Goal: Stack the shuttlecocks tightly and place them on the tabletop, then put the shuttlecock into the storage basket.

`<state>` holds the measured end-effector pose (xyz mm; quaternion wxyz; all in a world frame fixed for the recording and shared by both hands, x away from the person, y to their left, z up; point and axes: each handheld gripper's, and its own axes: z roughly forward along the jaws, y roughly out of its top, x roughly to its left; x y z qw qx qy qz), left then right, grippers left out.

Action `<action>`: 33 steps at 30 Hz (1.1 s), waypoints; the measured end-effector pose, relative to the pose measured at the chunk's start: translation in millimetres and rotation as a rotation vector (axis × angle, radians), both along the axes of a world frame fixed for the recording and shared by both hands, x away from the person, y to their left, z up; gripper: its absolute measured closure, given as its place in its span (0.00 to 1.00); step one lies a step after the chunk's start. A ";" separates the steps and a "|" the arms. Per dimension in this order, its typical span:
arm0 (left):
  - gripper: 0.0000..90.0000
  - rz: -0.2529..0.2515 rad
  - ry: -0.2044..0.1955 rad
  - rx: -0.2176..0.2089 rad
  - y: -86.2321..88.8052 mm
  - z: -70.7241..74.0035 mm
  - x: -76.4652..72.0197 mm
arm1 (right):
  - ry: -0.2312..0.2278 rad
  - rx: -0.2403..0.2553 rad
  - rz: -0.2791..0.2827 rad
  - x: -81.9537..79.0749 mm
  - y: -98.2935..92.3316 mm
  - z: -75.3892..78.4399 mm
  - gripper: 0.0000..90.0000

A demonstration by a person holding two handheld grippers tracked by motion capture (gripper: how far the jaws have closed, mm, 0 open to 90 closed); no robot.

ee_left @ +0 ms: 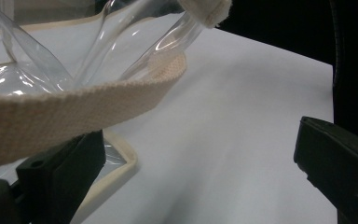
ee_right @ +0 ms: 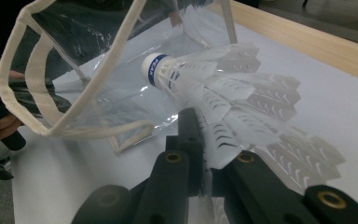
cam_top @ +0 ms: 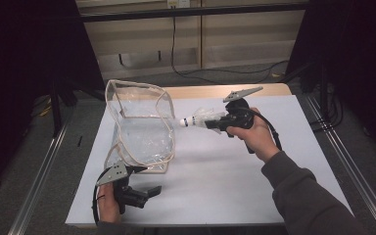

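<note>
- A clear plastic bag with cream fabric trim (cam_top: 139, 128) stands on the white sheet-covered table (cam_top: 235, 166), its mouth turned toward the person's right side; nothing I can make out lies inside it, only creased film and glare; the bag is the landmark for what follows
- A white feathered shuttlecock with a blue band round its cork (cam_top: 200, 119) hangs in the air just beside the bag's open mouth, cork end pointing at the opening, apart from the rim
- The right gripper (cam_top: 214, 123) is pressed together on the shuttlecock's feather skirt; in the right gripper view the black jaws pinch the feathers (ee_right: 242, 116) low down, while the cork (ee_right: 154, 67) sticks out beyond the jaws toward the bag
- The left gripper (cam_top: 144, 183) sits at the bag's near corner, jaws spread wide; in the left gripper view the cream woven strap (ee_left: 74, 109) crosses over one jaw; whether it touches I cannot tell; the other jaw stands well apart over bare table
</note>
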<state>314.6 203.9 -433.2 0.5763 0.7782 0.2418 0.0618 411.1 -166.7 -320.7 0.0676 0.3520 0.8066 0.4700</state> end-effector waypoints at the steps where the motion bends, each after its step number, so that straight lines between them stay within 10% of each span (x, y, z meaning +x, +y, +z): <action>1: 0.02 0.000 0.001 0.001 0.0 -0.1 -0.1 | -0.002 0.007 0.003 0.2 0.9 2.6 0.98; 33: 0.02 0.005 0.004 -0.007 2.7 -0.6 -0.6 | -0.032 -0.022 0.093 9.0 47.1 45.8 0.98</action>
